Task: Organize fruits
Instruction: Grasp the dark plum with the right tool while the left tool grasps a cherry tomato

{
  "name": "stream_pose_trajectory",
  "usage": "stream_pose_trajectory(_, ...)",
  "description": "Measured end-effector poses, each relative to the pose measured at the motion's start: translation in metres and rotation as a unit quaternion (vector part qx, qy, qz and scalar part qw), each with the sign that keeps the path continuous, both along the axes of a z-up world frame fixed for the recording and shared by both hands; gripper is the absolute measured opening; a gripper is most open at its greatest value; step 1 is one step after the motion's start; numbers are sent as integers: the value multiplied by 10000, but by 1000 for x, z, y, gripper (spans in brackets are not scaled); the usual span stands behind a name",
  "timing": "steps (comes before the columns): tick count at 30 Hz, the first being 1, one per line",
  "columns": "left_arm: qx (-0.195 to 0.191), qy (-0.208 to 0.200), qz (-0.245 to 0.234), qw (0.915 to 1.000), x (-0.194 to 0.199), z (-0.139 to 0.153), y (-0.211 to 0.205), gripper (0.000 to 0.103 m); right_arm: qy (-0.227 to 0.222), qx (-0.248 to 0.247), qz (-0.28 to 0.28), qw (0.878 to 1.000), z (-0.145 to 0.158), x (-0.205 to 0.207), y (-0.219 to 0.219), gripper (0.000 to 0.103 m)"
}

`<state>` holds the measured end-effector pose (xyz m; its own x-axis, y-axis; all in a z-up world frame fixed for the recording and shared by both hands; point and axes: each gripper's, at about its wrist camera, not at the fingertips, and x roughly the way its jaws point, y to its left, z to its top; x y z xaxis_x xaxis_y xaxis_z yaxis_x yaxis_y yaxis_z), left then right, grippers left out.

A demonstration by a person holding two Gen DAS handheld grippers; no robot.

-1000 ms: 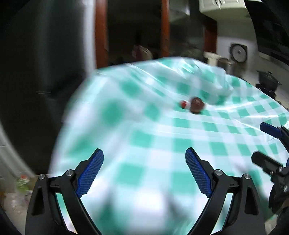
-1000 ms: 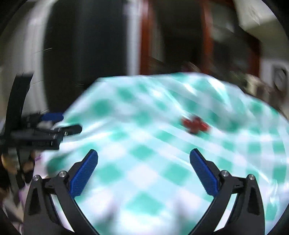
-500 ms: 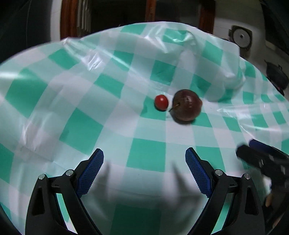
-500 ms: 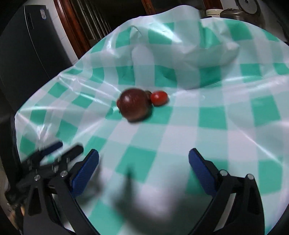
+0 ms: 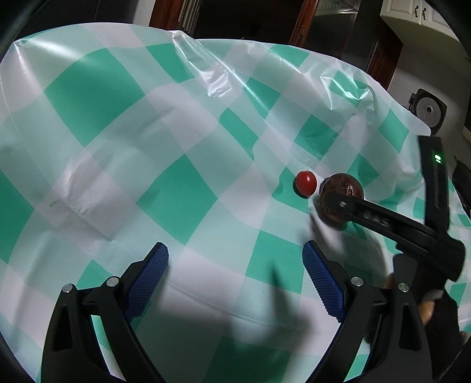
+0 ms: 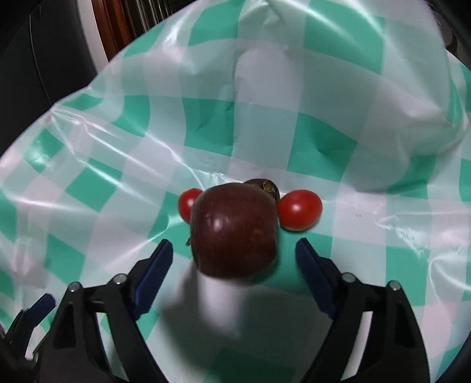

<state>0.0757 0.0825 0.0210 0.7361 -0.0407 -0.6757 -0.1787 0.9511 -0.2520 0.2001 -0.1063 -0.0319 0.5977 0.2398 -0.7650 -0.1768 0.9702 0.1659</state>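
A dark red apple [image 6: 234,229] lies on the green-and-white checked tablecloth [image 6: 368,224], with a cherry tomato [image 6: 300,209] to its right and another [image 6: 188,203] at its left. A small dark fruit [image 6: 265,187] peeks out behind it. My right gripper [image 6: 234,250] straddles the apple and its jaws are closing; a gap shows on each side. In the left wrist view one of its fingers [image 5: 382,219] crosses the apple [image 5: 341,188] beside a tomato [image 5: 305,183]. My left gripper [image 5: 235,256] hangs open over bare cloth, left of the fruits.
The plastic cloth is creased and bulges over a lump at the back right [image 6: 412,117]. Dark wooden door frames [image 5: 300,26] and a round white appliance [image 5: 428,110] stand beyond the table. A gloved hand [image 5: 441,312] holds the right gripper.
Both grippers came down and closer to the fruits. The right one moved in until the apple sits between its fingers, and those fingers have drawn inward.
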Motion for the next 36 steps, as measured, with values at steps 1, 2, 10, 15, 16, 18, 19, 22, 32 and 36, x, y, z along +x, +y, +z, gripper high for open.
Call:
stream_pose_trajectory(1,-15,9,1,10000,0,0,0,89,-13,-90,-5,10000,0,1,3,83)
stream_pose_trajectory(2,-25,19,1,10000,0,0,0,89,-57,-217,-9,9997,-1,3,7,79)
stream_pose_trajectory(10,3,60,-95,9999,2,-2,-3,89,-96,-422,-41,9991,-5,6,14,60)
stream_pose_trajectory(15,18,60,-118,9999,2,-2,-4,89,-307,104,-277,9991,7,-32,-21,58)
stream_pose_trajectory(16,23,75,-135,9999,2,-2,-5,89,-345,203,-334,9986,9,-42,-31,58)
stream_pose_trajectory(18,47,86,-182,9998,2,-2,-6,89,-419,341,-498,9973,13,-64,-54,58)
stream_pose_trajectory(19,61,100,-214,9997,3,-1,-8,89,-468,368,-602,9964,15,-76,-67,58)
stream_pose_trajectory(22,95,155,-306,9994,4,-2,-10,89,-590,272,-834,9944,17,-101,-99,58)
stream_pose_trajectory(32,129,494,-940,9943,26,-5,-28,89,-787,627,-1307,9863,9,-128,-157,58)
stream_pose_trajectory(36,590,354,-1081,9918,64,1,-50,89,-775,794,-1298,9853,9,-127,-159,58)
